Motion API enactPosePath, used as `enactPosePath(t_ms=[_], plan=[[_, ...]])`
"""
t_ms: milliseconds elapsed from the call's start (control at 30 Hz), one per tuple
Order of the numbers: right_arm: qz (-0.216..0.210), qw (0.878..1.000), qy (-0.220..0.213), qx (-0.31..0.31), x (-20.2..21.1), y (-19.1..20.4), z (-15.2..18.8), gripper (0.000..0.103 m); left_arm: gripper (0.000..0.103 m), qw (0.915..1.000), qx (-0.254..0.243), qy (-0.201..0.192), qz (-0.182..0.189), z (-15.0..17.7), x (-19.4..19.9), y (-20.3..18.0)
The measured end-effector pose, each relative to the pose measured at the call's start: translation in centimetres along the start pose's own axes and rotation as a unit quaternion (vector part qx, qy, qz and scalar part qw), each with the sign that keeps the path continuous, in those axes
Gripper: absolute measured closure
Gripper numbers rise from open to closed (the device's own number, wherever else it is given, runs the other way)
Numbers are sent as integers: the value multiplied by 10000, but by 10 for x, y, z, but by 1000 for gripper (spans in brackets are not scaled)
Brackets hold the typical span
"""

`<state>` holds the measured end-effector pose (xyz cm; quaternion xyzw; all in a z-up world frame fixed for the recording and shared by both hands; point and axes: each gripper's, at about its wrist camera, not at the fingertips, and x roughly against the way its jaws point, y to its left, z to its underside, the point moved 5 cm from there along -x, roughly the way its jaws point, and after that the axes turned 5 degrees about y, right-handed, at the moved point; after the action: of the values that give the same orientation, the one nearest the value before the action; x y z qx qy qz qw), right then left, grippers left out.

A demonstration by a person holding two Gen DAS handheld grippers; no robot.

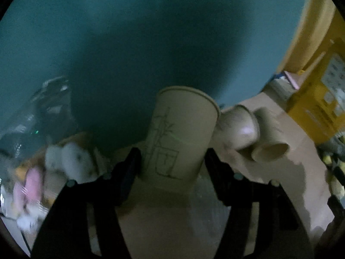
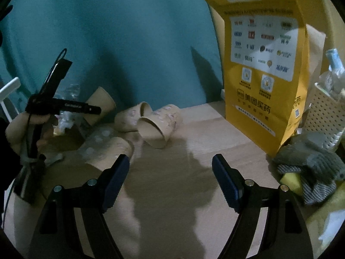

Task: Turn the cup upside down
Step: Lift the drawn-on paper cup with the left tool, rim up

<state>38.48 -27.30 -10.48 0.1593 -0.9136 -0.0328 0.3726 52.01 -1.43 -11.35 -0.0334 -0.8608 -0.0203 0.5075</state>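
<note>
Left wrist view: left gripper [image 1: 172, 161] clamps a paper cup [image 1: 181, 133] at frame centre, rim tilted toward upper right, lifted off the table [image 1: 291, 172]. Right wrist view: right gripper [image 2: 170, 168] spread wide, holding nothing, above the table; two cups [image 2: 148, 125] lie on their sides mid-frame, yellow paper bag [image 2: 263, 69] upper right.

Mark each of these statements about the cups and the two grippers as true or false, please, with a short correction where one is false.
1. The left gripper has a paper cup between its jaws. True.
2. The right gripper is holding a cup. False: its jaws stand open with nothing between them.
3. Two patterned cups lie on their sides on the table. True.
4. The yellow bag lies flat on the table. False: it stands upright.
5. The held cup is plain. False: it bears a line drawing.
</note>
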Motion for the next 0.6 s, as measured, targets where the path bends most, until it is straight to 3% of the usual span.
enactPosePath(t_ms=[233, 600], plan=[[-129, 9996, -208, 160, 50, 25, 12, 21, 40, 9997, 28, -157, 174, 53, 61, -31], [-329, 9986, -60, 412, 115, 68, 79, 21, 40, 9985, 136, -120, 520, 201, 139, -46]])
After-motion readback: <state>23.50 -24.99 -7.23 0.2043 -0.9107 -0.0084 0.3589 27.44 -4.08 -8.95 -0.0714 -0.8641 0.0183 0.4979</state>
